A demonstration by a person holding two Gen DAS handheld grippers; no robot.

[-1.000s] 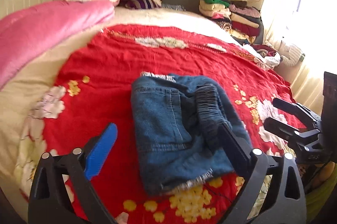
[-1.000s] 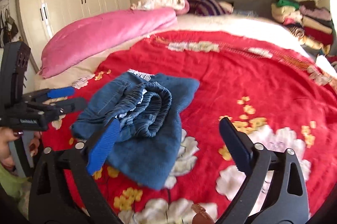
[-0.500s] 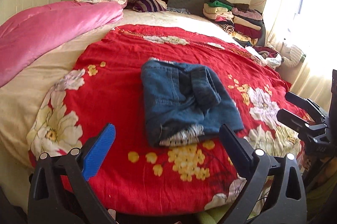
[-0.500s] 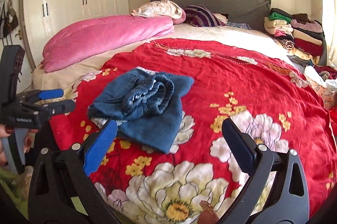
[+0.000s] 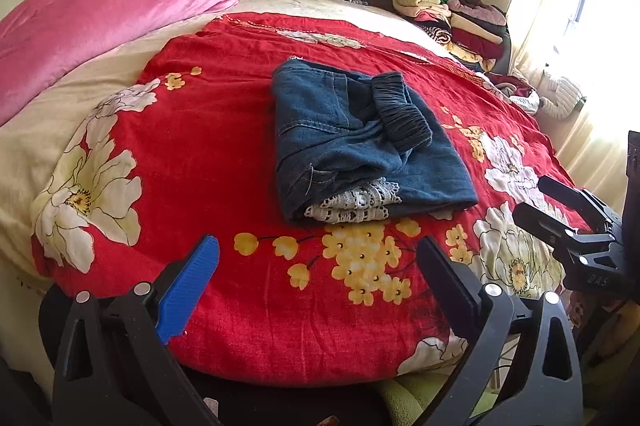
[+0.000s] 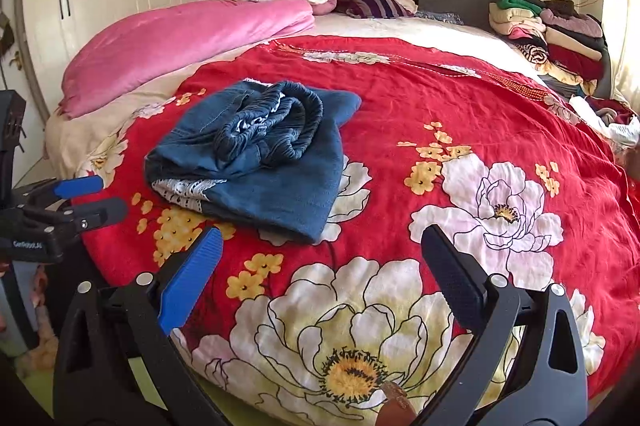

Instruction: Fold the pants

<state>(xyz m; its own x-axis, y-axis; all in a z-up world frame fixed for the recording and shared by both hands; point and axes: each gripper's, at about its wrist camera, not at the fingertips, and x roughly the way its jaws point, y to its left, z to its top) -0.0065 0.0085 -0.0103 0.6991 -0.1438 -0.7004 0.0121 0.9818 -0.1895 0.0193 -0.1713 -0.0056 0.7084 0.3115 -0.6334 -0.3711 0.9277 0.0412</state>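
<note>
On the red floral bedspread (image 5: 224,153) the pants (image 5: 360,145) sat folded into a chunky denim bundle, elastic waistband bunched on top and a bit of lace trim poking out at the near edge. Left gripper (image 5: 318,274) and right gripper (image 6: 322,266) both hung near the foot of the bed, short of the pants, jaws spread wide and holding nothing.

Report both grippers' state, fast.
Left gripper: open, holding nothing.
Right gripper: open, holding nothing.
</note>
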